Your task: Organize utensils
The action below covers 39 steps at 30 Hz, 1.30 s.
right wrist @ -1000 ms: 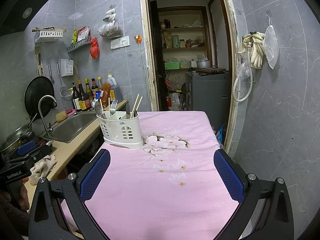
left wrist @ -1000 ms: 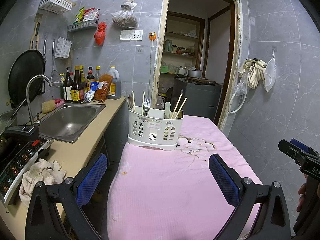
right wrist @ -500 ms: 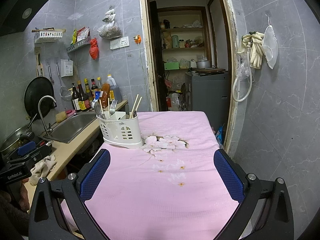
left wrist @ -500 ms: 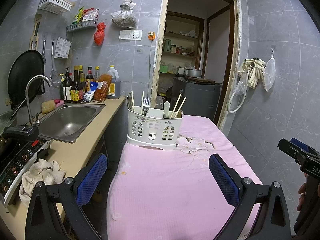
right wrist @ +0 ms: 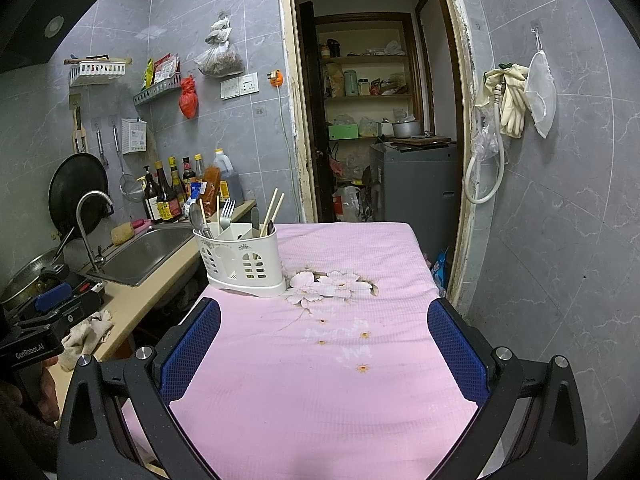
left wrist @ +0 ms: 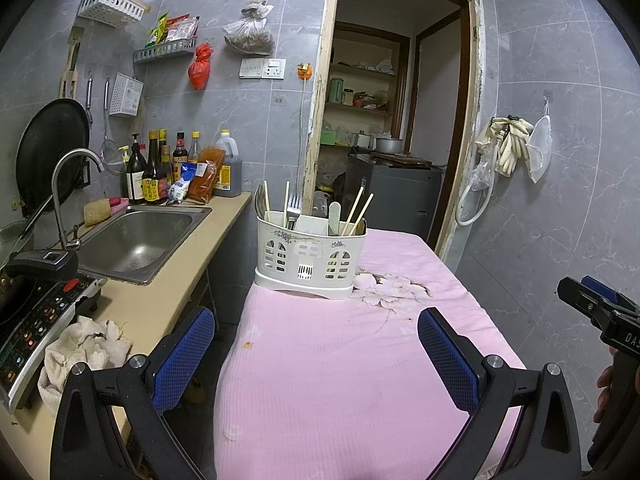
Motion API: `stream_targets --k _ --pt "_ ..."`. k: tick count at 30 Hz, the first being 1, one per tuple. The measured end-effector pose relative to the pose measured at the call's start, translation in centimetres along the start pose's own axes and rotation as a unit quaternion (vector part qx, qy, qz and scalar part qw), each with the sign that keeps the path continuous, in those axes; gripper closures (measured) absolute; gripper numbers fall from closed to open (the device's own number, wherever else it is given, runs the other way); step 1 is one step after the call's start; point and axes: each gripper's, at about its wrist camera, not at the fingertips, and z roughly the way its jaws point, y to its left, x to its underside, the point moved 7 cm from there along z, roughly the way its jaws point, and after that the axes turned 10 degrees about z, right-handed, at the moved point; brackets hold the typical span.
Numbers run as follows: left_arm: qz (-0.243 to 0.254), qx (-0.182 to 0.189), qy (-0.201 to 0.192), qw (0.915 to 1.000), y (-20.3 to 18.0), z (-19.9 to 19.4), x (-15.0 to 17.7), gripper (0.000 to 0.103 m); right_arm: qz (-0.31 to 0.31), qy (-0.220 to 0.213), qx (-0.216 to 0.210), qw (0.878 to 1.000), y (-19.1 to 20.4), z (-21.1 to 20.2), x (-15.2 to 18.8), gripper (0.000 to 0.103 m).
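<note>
While both tools are held low at the near end of the table (right wrist: 348, 380), each camera looks along its own fingers toward the white utensil caddy (left wrist: 310, 258), which stands upright at the centre of the left wrist frame and at centre left of the right wrist frame, on the far left corner of the pink cloth. Left gripper (left wrist: 316, 352) and right gripper (right wrist: 324, 348) both show fingers spread wide with nothing between them. Chopsticks (left wrist: 357, 210), a fork (left wrist: 293, 205) and a spoon (right wrist: 196, 216) stand handle-down or leaning in the caddy's compartments, sorted upright for reach. No loose utensil shows on the cloth, so this arrangement fits either sorting finished or re-sorting within compartments pending.
</note>
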Motion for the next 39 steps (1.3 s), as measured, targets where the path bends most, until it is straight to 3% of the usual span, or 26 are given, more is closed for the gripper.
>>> stream_targets --k 39 --pt "0.0 -0.003 -0.002 1.0 -0.63 -0.18 0.43 0.001 0.003 0.003 -0.002 1.0 0.25 0.07 0.4 0.002"
